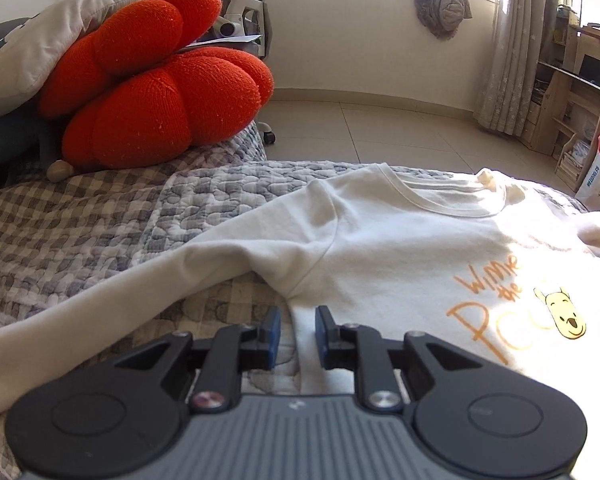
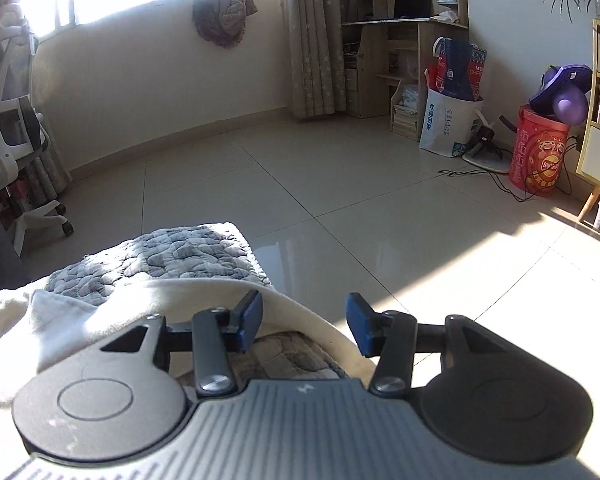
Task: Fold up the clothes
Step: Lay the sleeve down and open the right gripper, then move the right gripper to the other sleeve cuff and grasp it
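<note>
Across the quilted bed (image 1: 204,216) lies a cream sweatshirt (image 1: 380,248), soft, light, floppy, best pinched at side seam or hem; left gripper (image 1: 297,332) narrowly parted, right gripper (image 2: 304,322) released, both empty.

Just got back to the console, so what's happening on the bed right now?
A person with a gripper in each hand is folding a cream sweatshirt spread on the quilted bedcover. The left gripper sits at the shirt's side seam below the armpit, jaws slightly apart with the edge between them, not pinched. The right gripper is open over the shirt's edge near the bed corner. No fold is visible yet.
</note>
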Motion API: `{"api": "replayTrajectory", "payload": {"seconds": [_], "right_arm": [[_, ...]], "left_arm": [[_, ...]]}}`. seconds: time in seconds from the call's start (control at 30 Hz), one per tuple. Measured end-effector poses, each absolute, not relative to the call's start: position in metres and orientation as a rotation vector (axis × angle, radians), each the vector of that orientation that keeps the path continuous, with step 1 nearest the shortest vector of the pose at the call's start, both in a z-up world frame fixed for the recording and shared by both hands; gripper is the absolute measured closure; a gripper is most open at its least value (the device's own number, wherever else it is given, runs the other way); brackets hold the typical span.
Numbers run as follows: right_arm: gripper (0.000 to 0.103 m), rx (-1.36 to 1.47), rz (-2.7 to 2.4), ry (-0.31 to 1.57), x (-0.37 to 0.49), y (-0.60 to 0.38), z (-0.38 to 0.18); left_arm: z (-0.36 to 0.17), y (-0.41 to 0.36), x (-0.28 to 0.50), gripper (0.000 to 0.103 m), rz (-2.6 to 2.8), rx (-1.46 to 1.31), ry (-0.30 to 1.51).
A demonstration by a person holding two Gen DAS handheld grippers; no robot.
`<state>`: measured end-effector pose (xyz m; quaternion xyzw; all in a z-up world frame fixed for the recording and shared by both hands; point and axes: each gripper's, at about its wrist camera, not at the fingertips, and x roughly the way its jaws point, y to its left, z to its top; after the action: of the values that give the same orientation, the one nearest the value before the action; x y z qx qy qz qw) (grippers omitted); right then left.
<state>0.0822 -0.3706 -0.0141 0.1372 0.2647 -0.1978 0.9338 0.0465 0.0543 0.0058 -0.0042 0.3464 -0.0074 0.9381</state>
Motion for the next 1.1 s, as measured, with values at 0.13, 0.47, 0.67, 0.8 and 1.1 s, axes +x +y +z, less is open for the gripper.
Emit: {"api": "replayTrajectory", "payload": {"seconds": [0.13, 0.47, 0.67, 0.8, 1.1], "right_arm": [[0.052, 0.229, -0.283, 0.516, 0.086, -0.367, -0.009], [0.077, 0.181, -0.190, 0.551, 0.105, -0.375, -0.028], [0.103, 0.120, -0.212, 0.450, 0.087, -0.374, 0.001], [0.055, 0.127, -0.211, 0.469, 0.075, -0.382, 0.009], [0.055, 0.141, -0.068, 0.526, 0.064, -0.402, -0.019]], "left_arm": [[0.009, 0.046, 0.039, 0.082, -0.045, 0.009, 0.697], [0.003, 0.039, 0.036, 0.080, -0.070, 0.023, 0.709], [0.006, 0.041, 0.036, 0.080, -0.087, -0.016, 0.708], [0.008, 0.039, 0.031, 0.079, -0.101, -0.030, 0.702], [0.011, 0.016, 0.017, 0.078, -0.160, 0.012, 0.677]]}}
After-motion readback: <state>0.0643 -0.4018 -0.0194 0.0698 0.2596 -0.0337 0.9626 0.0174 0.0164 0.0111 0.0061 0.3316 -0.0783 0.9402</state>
